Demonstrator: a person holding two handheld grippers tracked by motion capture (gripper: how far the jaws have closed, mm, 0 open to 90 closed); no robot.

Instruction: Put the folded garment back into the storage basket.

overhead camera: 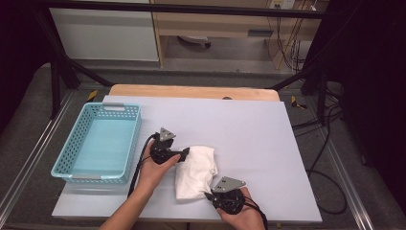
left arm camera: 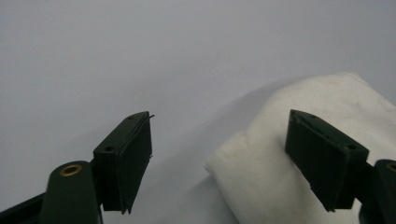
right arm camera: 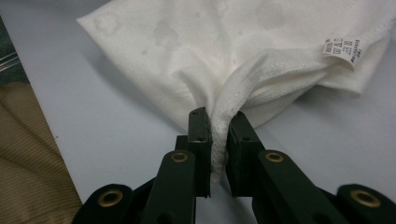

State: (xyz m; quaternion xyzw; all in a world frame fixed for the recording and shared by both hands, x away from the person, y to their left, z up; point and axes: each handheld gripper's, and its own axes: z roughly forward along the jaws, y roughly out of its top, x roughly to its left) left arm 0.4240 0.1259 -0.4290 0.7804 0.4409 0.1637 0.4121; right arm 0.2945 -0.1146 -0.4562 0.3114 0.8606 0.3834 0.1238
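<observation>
- Right now a white towel [overhead camera: 195,171] lies partly folded on the pale table [overhead camera: 258,143], near its front edge, between the person's two hands.
- The right gripper [right arm camera: 218,135] is clenched on a bunched hem of the towel: in the right gripper view the thick edge runs down between the two black jaws, which press on it from both sides. A small care label [right arm camera: 342,50] shows on a far corner of the cloth.
- The left gripper [left arm camera: 219,158] is released. Its jaws stand wide apart, one over bare table, the other over the towel's folded edge, and neither pad presses on the cloth. In the high view it sits at the towel's upper left corner.
- A turquoise plastic basket [overhead camera: 64,160] stands well apart to the left, with nothing in it.
- Judging from the layout, the work is folding the towel and then putting it in the basket. The fold looks about half made: the cloth is doubled over but rumpled, with one corner loose.
- What seems left: the left gripper must take its edge, the fold must be finished and flattened, and the towel carried to the basket.
</observation>
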